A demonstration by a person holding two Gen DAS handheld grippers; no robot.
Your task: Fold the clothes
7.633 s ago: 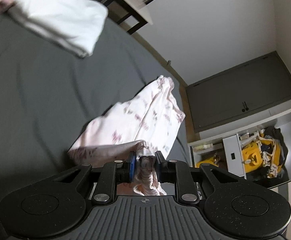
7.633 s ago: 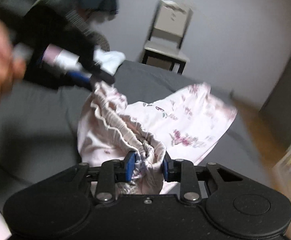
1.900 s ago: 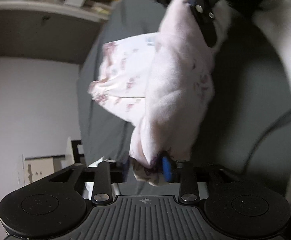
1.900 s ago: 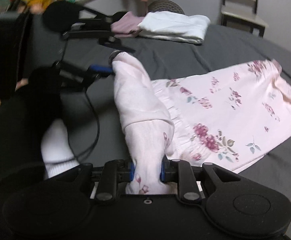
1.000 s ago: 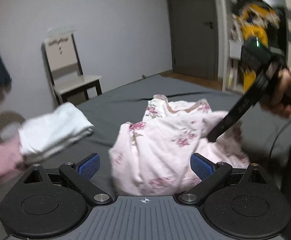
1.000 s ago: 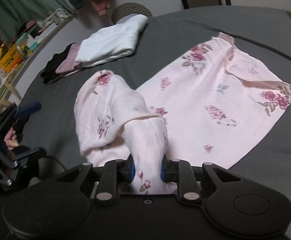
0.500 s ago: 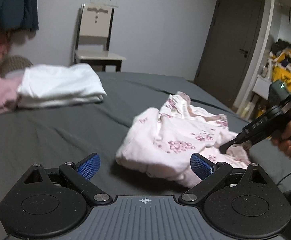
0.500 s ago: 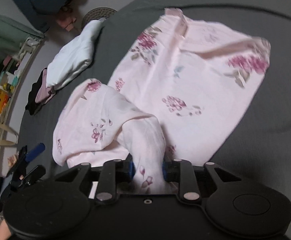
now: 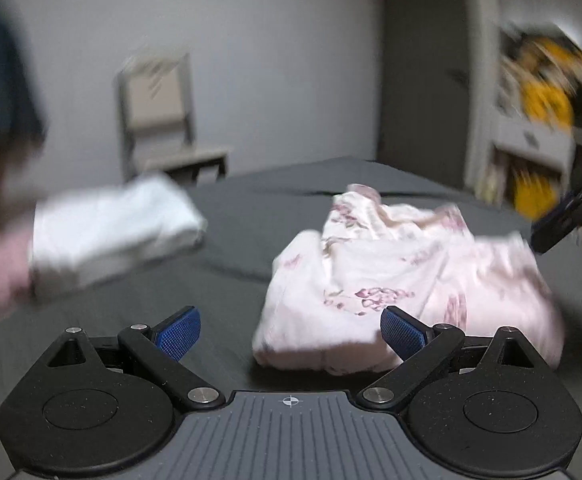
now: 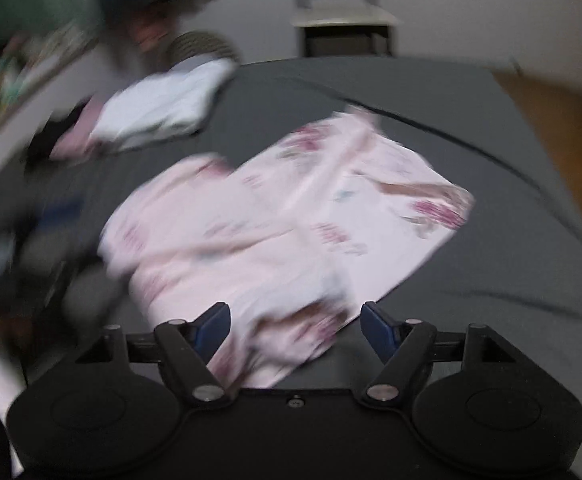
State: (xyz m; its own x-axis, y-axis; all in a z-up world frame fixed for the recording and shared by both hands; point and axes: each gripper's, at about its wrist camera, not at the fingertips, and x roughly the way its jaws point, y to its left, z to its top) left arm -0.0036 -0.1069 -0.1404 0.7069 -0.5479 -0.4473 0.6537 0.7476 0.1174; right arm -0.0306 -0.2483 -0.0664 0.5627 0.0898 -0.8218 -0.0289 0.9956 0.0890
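The pink floral garment (image 10: 287, 216) lies loosely doubled on the dark grey bed (image 10: 431, 92), a finished white folded stack (image 10: 163, 104) at ten o'clock from it. Both the left gripper (image 9: 290, 326) and right gripper (image 10: 294, 322) are spread wide and empty. One fold looks laid; next, I judge, comes pinching an edge to fold again.

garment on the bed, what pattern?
Pale pink garment with purple-pink floral print; clearest in right wrist view.
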